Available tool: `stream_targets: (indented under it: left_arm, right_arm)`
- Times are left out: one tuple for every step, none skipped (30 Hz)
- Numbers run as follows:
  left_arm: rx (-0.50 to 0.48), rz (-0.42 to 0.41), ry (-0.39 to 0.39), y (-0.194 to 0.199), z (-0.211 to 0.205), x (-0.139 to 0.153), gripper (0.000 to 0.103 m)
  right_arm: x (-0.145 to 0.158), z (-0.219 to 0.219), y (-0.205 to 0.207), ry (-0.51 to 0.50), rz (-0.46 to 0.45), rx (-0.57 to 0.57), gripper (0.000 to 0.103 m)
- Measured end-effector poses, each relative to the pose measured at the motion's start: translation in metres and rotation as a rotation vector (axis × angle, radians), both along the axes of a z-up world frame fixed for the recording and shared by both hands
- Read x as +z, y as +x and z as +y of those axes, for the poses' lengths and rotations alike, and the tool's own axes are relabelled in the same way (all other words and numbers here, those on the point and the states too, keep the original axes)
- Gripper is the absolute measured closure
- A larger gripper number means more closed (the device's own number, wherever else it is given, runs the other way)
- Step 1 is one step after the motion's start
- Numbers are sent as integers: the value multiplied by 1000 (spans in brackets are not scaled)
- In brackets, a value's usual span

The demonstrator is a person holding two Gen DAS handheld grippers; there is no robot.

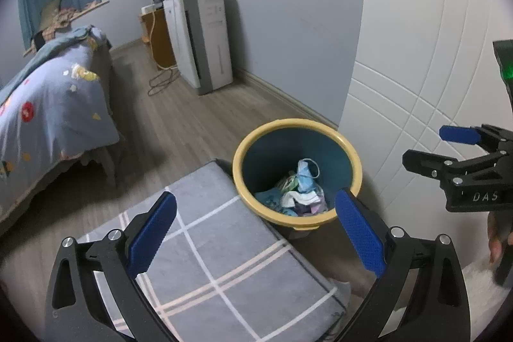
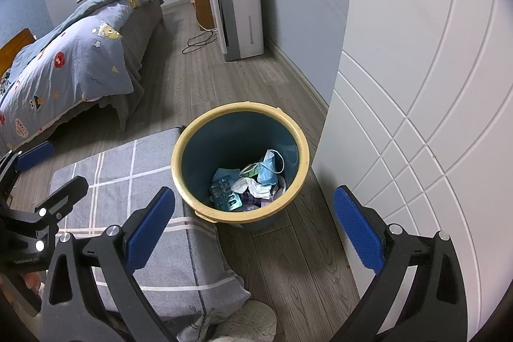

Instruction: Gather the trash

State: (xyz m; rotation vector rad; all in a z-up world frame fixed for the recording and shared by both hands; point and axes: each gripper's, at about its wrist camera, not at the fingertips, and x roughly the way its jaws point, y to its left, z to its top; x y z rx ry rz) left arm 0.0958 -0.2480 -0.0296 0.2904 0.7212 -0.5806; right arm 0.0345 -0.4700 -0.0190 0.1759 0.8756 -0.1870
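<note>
A round bin with a yellow rim (image 1: 298, 124) (image 2: 239, 109) and dark teal inside stands on the wood floor beside a white cabinet. Trash lies at its bottom: a blue face mask (image 1: 304, 173) (image 2: 267, 169), white crumpled paper (image 2: 251, 185), a teal blister pack (image 2: 224, 194). My left gripper (image 1: 256, 233) is open and empty, above a grey checked cushion, just short of the bin. My right gripper (image 2: 255, 233) is open and empty, above the floor in front of the bin. The right gripper also shows in the left wrist view (image 1: 433, 149), the left one in the right wrist view (image 2: 51, 169).
A grey checked cushion (image 1: 208, 246) (image 2: 144, 213) lies left of the bin. A white panelled cabinet (image 1: 416, 53) (image 2: 433, 85) stands right. A bed with a blue patterned duvet (image 1: 54, 104) (image 2: 73, 60) is at left. A white appliance (image 1: 205, 44) (image 2: 240, 8) and floor cables (image 2: 198, 42) are behind.
</note>
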Motion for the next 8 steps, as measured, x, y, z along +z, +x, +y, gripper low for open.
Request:
stream_targets:
  left_arm:
    - [-6,2,1,0,0,0,5]
    - [-6,3,7,-1,-1,0,5]
    - [-4,4,13,0,-1,0,5]
    - [-3,5,19,0,-1,-1,5]
    - [-2,10,31,1,0,-1,5]
    - [-2,14,33,2,1,-1,5]
    - [-1,14,30,2,4,0,5]
    - [1,12,27,2,6,2,5]
  right_arm:
    - [-1,0,-1,0,1,-2,6]
    - [-1,1,-1,-1,3,-5,6]
    - [-3,0,-2,-1,6,-9,6]
    - [-4,1,-2,-5,13,-15,6]
    - [-5,0,-1,-8,19,-22,6]
    - [-8,0,0,-10,32,-34,6]
    - [-10,0,2,-7,42,-44,6]
    - [-14,0,4,1,61,-57,6]
